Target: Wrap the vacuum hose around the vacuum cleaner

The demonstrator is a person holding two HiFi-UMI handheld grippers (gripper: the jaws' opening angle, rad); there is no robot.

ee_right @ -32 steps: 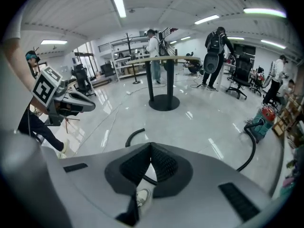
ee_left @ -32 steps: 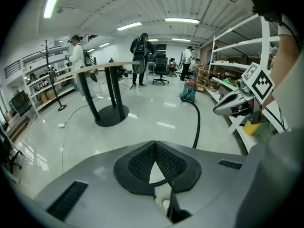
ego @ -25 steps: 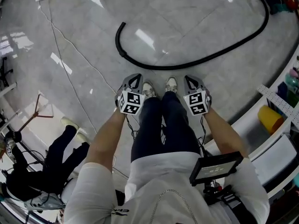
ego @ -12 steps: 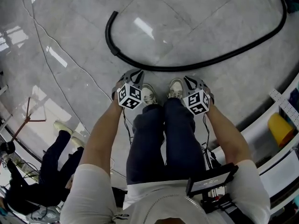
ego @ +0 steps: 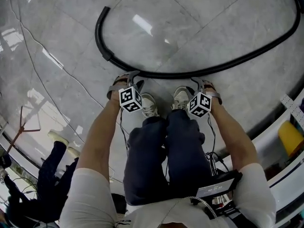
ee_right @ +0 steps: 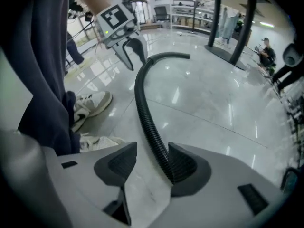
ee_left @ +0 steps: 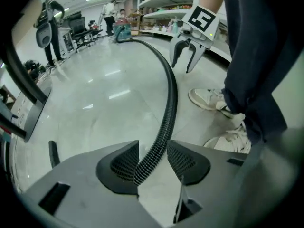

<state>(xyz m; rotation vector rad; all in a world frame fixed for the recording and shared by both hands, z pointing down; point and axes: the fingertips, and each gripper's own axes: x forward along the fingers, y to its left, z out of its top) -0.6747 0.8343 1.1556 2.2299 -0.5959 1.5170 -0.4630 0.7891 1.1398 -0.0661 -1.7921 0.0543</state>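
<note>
A black ribbed vacuum hose (ego: pixel 156 74) lies in a long curve on the grey floor just ahead of my shoes. Its free end (ego: pixel 105 8) is at the upper left, and the other end runs off at the upper right. The teal vacuum cleaner (ee_left: pixel 122 33) stands far off at that end. My left gripper (ego: pixel 124 77) and right gripper (ego: pixel 203 82) point down at the hose. Both pairs of jaws have just been opening. In the left gripper view my left gripper (ee_left: pixel 152 163) straddles the hose (ee_left: pixel 166 113) without pressing it. In the right gripper view my right gripper (ee_right: pixel 153 163) does the same with the hose (ee_right: pixel 145 108), which lies close to the right pad.
A thin white cable (ego: pixel 42 75) trails over the floor at the left. Another person in dark clothes (ego: pixel 42 189) is at the lower left. White shelving with a yellow object (ego: pixel 290 137) curves along the right. My shoes (ego: pixel 149 106) stand between the grippers.
Both grippers have dropped from beside my legs down to the hose on the floor. Their jaws, shut before, now stand apart over it.
</note>
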